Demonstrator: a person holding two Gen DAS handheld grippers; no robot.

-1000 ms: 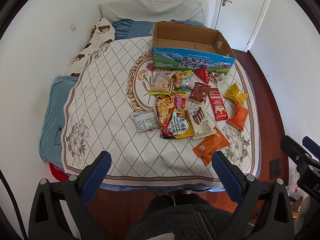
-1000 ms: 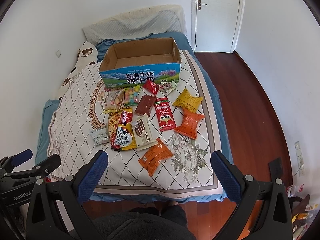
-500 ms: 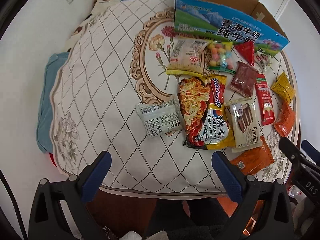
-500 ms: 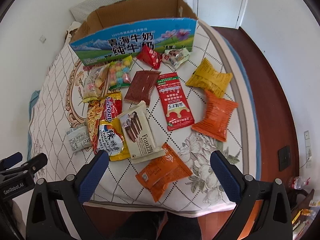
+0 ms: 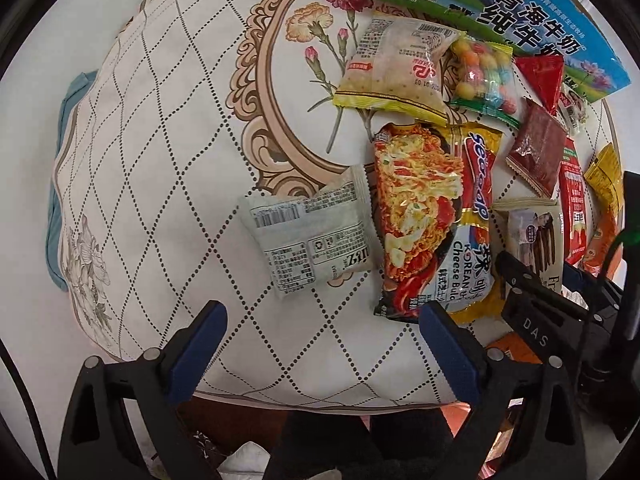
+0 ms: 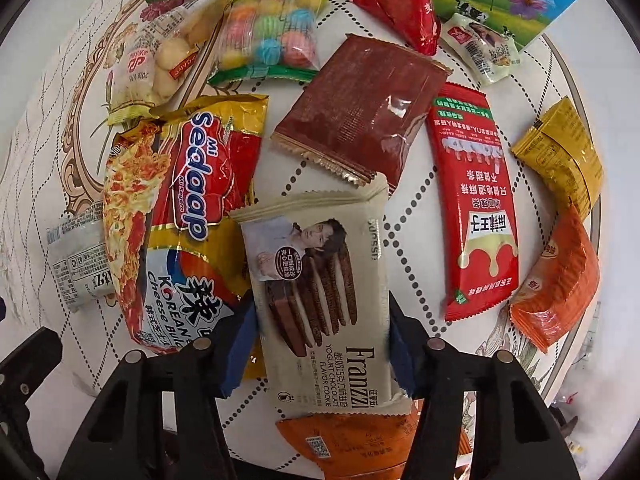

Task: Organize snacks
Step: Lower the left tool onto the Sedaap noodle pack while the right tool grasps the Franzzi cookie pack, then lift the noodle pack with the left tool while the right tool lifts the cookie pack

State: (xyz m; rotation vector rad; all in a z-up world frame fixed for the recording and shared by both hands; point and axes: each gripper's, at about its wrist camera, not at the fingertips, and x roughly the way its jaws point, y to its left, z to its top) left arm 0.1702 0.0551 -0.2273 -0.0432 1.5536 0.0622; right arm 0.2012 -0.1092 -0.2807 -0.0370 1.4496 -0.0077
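So the Franzzi yogurt chocolate cookie pack was lying flat on the quilted bedspread, right in the middle of the snack spread, and my right gripper had come down straddling it. Its jaws were closing, with the blue pads right up against both long edges of the pack, so I'd call that grasping it. The pack's lower end sat on top of an orange snack bag, and its left edge overlapped the Mi Sedaap Korean cheese noodle packet. Just above it lay a dark red wafer pack, and to the right a long red candy packet.

My left gripper was over on the other side, jaws wide but starting to close, nothing between them, just bare quilt. A grey-white snack pouch lay just ahead of it, touching the noodle packet. The milk carton box sat along the far edge.
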